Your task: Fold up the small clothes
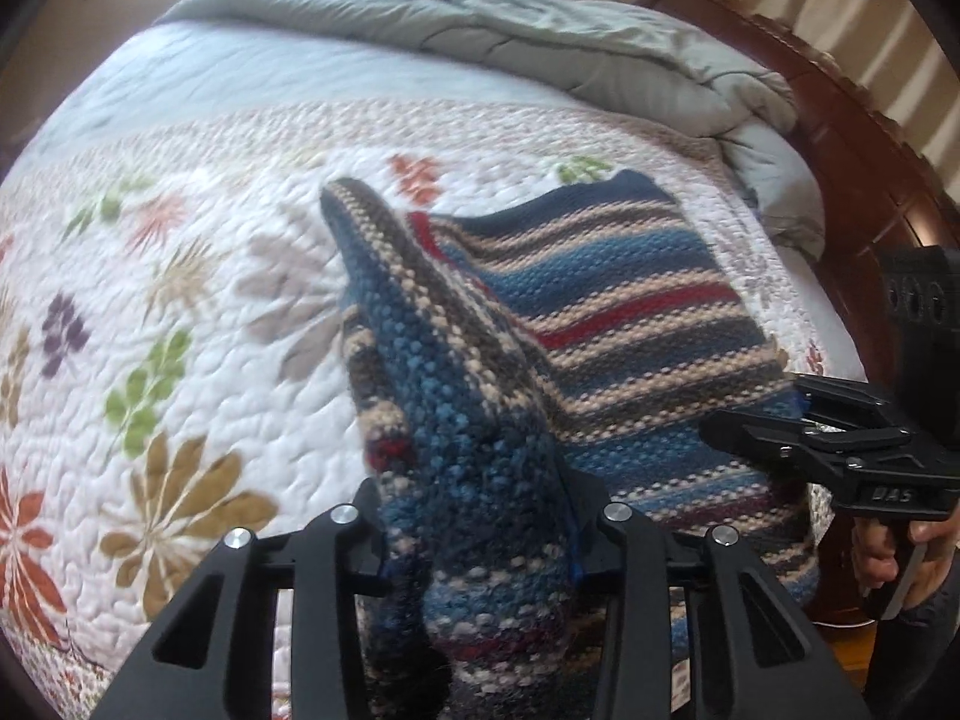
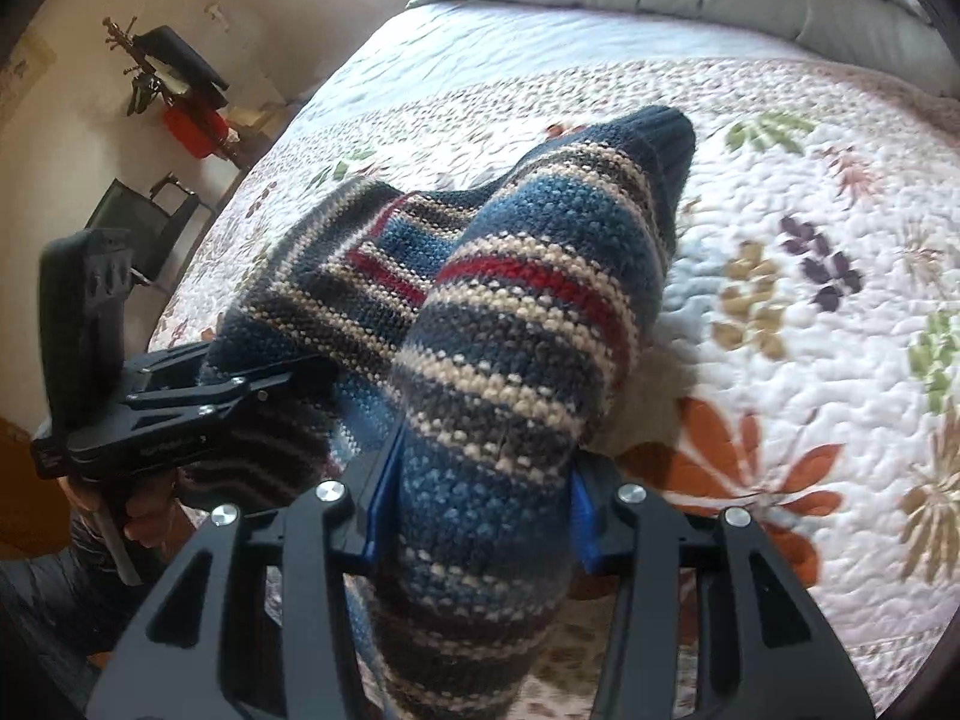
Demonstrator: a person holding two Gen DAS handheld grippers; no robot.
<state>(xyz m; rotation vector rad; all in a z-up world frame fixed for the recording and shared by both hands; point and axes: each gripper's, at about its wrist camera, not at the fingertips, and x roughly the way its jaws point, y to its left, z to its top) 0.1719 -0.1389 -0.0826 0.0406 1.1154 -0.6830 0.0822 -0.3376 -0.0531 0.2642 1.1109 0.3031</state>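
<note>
A small striped knit sweater [image 1: 606,324] in blue, cream, grey and red is held up over the flowered quilt [image 1: 180,276]. My left gripper [image 1: 480,546] is shut on a bunched edge of it, which rises between the fingers. My right gripper [image 2: 474,516] is shut on another bunched part of the sweater [image 2: 522,324], with blue pads at each side. Each gripper shows in the other's view: the right one [image 1: 774,402] at the sweater's right edge, the left one [image 2: 264,372] at its left edge. The rest of the sweater hangs between them.
A grey duvet [image 1: 540,42] is heaped at the head of the bed. A dark wooden headboard [image 1: 852,168] runs along the right. In the right wrist view a chair [image 2: 144,222] and a rack with a red box [image 2: 186,120] stand by the wall.
</note>
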